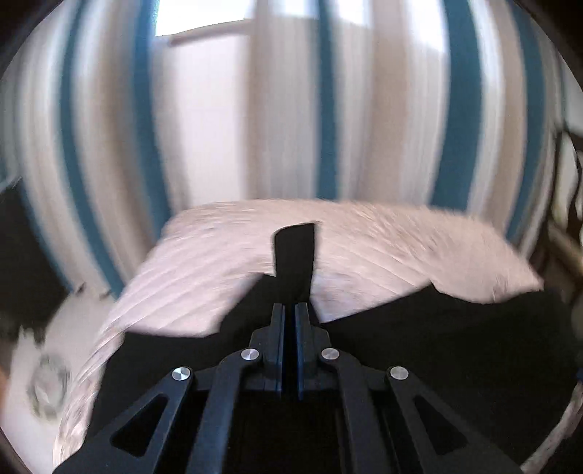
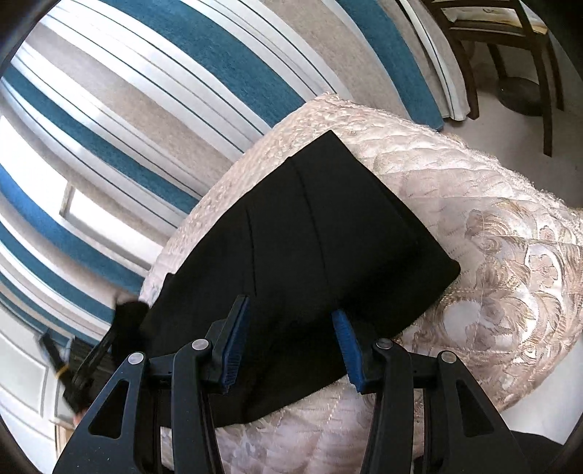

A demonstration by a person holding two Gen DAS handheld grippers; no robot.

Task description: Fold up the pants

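The black pants [image 2: 313, 233] lie folded on a cream embroidered bedspread [image 2: 503, 248]. My right gripper [image 2: 291, 328] is open just above the near edge of the pants, empty. My left gripper [image 1: 290, 310] is shut on a strip of the black pants [image 1: 295, 251] that sticks up between its pads, with more black cloth [image 1: 437, 339] spread below it. The left wrist view is blurred by motion. The left gripper also shows at the lower left of the right wrist view [image 2: 91, 364].
A blue and white striped curtain [image 2: 153, 91] hangs behind the bed, with a window [image 1: 204, 18] beyond it. A dark wooden chair [image 2: 510, 47] stands on the pale floor at the far right. The bedspread [image 1: 400, 240] fills the middle ground.
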